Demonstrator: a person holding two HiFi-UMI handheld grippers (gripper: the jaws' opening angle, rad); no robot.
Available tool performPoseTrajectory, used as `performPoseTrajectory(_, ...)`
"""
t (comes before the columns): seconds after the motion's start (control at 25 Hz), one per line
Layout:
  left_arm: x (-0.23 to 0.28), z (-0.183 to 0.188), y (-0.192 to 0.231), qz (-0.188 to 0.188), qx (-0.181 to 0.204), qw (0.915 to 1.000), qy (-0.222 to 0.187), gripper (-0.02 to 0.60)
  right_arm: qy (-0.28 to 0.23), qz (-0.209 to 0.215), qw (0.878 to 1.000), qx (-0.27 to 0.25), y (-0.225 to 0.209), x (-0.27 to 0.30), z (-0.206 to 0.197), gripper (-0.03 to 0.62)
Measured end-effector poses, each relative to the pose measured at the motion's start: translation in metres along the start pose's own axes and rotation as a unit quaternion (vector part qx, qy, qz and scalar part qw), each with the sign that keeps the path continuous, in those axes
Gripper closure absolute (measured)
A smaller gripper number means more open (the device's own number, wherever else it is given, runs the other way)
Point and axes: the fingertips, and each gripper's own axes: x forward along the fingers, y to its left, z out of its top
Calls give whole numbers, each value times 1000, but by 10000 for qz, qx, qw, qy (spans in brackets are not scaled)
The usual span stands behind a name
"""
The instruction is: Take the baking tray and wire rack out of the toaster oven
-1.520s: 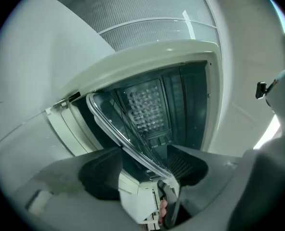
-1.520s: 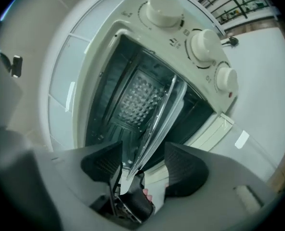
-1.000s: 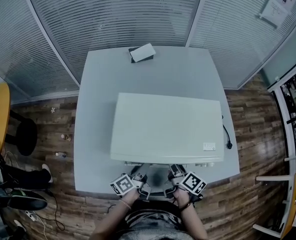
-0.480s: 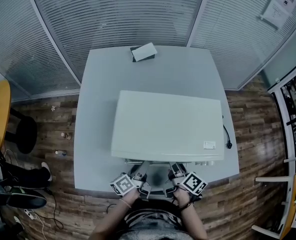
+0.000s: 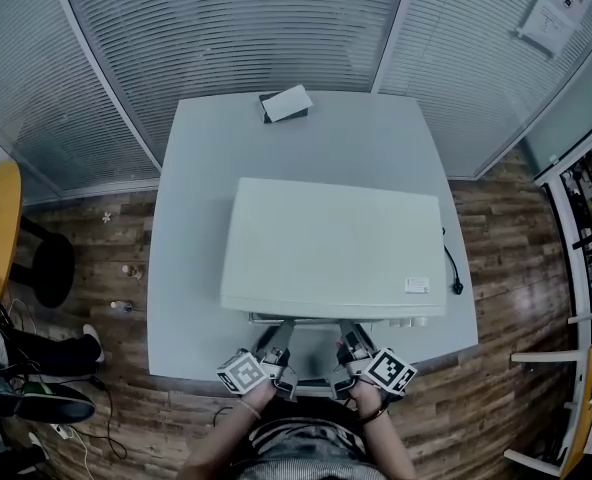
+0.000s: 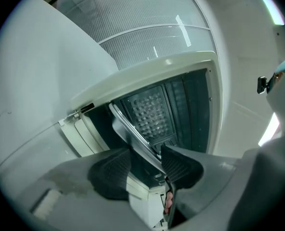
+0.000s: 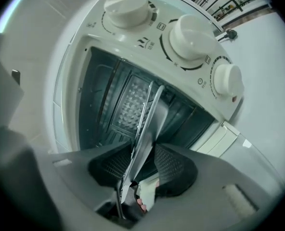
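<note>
A white toaster oven (image 5: 331, 248) stands on the grey table (image 5: 196, 168), its front towards me and its mouth open. The metal baking tray (image 6: 133, 134) (image 7: 149, 124) sticks edge-on out of the dark cavity, with a thin wire of the rack (image 7: 141, 117) running along it. Both sets of jaws have just been closing with the tray's rim between them. My left gripper (image 6: 146, 163) (image 5: 276, 348) straddles the rim: one pad touches it, and a gap shows at the other. In my right gripper (image 7: 141, 166) (image 5: 350, 344), both pads press on the rim.
Three white knobs (image 7: 193, 35) run along the oven's control panel beside the cavity. The oven's cable (image 5: 452, 268) trails off the table's right side. A small white and dark box (image 5: 285, 104) lies at the far edge. Glass walls with blinds stand behind the table.
</note>
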Motion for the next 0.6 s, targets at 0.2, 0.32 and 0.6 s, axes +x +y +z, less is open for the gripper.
performPoseTrajectory(0.2,-3,1,-5,-9,-82,10000,-33,393,117,25,9998,-178,1,-2,-6,468)
performPoseTrajectory(0.32,-4,0,-3,-58,-102,9999,-51,413,75,327,9994,-71,10,2,-7,519)
performPoseTrajectory(0.6,-7,-1,-7,-153,-153,9997,-110,488,62,349,9992,165,12,-2,-10,551)
